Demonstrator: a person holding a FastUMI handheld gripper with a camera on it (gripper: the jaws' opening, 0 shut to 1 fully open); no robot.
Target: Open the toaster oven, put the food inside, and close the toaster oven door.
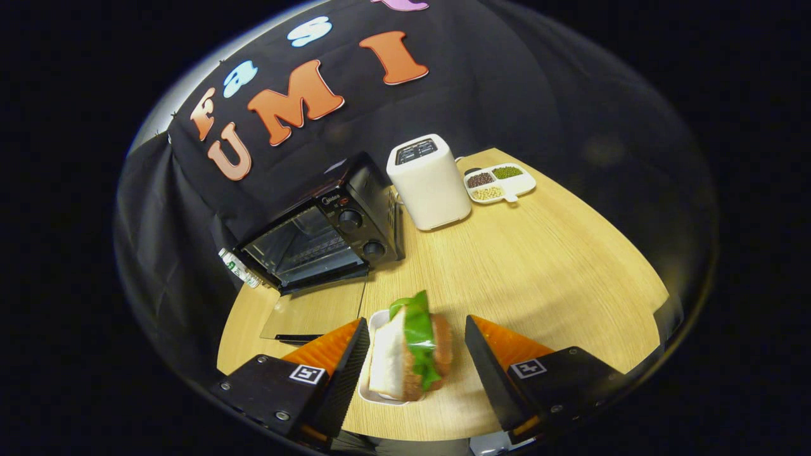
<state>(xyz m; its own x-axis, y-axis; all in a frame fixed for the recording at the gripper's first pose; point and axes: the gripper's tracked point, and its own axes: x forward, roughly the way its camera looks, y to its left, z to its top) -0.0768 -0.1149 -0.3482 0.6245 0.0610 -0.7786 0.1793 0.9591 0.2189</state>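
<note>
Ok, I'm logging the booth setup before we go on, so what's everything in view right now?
toaster oven: one, black, beyond the fingers, door folded down open onto the table
pop-up toaster: one, white, just beside the oven
divided dish: one, white, three compartments holding brown, green and pale grains, beside the pop-up toaster
sandwich: one, white bread with green lettuce, standing on edge on a small white tray, between the fingers
bottle: one, white with green label, lying at the oven's far side
table: one, light wood
gripper: one, fingers open either side of the sandwich, not pressing it
</note>
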